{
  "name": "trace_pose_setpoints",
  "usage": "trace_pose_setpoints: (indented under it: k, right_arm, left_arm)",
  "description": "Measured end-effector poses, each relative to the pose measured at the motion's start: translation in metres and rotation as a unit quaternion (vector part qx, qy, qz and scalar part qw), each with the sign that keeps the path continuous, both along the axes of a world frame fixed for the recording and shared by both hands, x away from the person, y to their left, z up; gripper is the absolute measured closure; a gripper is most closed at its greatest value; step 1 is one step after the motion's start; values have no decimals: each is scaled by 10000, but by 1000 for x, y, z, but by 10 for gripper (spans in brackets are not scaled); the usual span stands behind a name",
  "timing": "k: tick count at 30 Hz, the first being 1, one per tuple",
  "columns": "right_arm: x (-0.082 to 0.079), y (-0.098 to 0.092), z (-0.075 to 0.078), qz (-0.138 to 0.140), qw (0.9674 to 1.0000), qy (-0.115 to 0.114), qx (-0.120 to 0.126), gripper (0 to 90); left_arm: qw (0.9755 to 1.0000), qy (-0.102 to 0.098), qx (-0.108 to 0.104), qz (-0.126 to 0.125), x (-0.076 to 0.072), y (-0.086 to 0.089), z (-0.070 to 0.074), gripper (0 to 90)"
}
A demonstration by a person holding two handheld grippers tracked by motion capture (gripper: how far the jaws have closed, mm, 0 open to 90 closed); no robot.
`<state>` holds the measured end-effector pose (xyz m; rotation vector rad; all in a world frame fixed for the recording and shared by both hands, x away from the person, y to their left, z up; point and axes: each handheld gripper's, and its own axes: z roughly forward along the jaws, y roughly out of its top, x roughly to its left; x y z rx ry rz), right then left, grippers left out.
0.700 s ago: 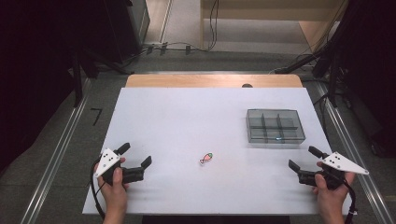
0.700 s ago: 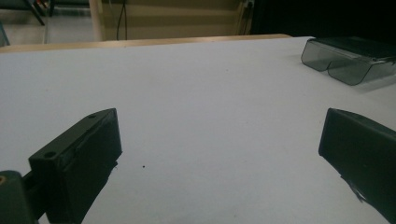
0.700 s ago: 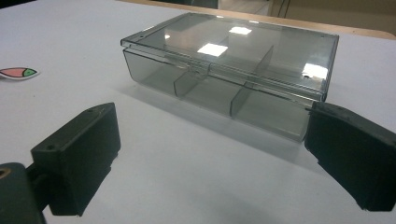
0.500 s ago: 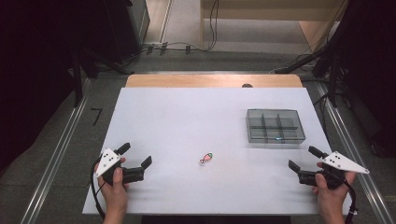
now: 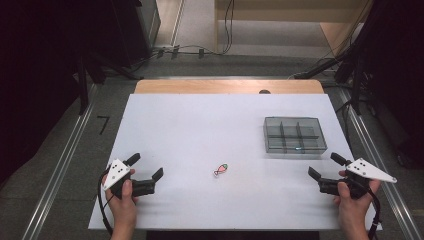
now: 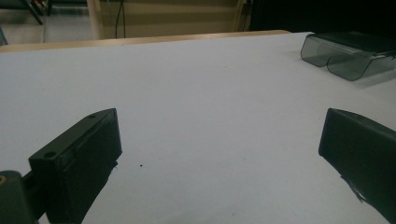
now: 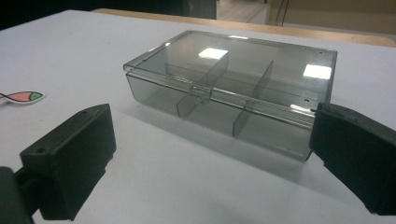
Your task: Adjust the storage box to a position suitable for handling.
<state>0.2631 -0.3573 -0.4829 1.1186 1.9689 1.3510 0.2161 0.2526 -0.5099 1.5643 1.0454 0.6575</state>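
Observation:
A small pink fish-shaped piece (image 5: 220,170) with a green tip lies flat near the middle front of the white table (image 5: 210,125); it is also the fish piece (image 7: 23,97) at the left edge of the right gripper view. A smoky clear plastic box (image 5: 295,135) with inner dividers and a closed lid stands at the right; it is the box (image 7: 233,88) straight ahead of my right gripper. My left gripper (image 5: 146,166) rests at the front left, open, nothing between its jaws. My right gripper (image 5: 326,166) sits at the front right, open and empty, just short of the box.
The box (image 6: 350,56) appears far right in the left gripper view. A bare wooden strip (image 5: 230,86) runs along the table's far edge. Cables (image 5: 200,50) and dark stands lie on the floor beyond. Metal rails flank the table.

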Motion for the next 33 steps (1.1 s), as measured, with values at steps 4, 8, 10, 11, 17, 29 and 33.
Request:
trace_pose_setpoints:
  k: [4,8,10,11,17,29,33]
  right_arm:
    - [8,-2,10,51,9998,17,189,0]
    - [15,-2,20,-15,10000,-43,66,0]
    - [20,-2,24,-83,10000,-32,5,0]
    - [27,-4,26,-115,9999,84,-9,0]
    - [45,-9,28,-76,9998,164,15,0]
    - [83,-7,40,-246,9995,117,-138,32]
    - [96,-8,36,-376,9986,276,-265,54]
  left_arm:
    - [10000,-10,3,-21,0,0,0,0]
    - [10000,-10,8,-33,0,-1,0,0]
    - [10000,1,2,-23,0,-1,0,0]
    - [10000,5,6,-32,0,-1,0,0]
    - [10000,13,38,-43,3,-1,-1,0]
    - [9999,23,100,-87,4,-3,-1,0]
    - [9999,24,113,-100,4,-3,-1,0]
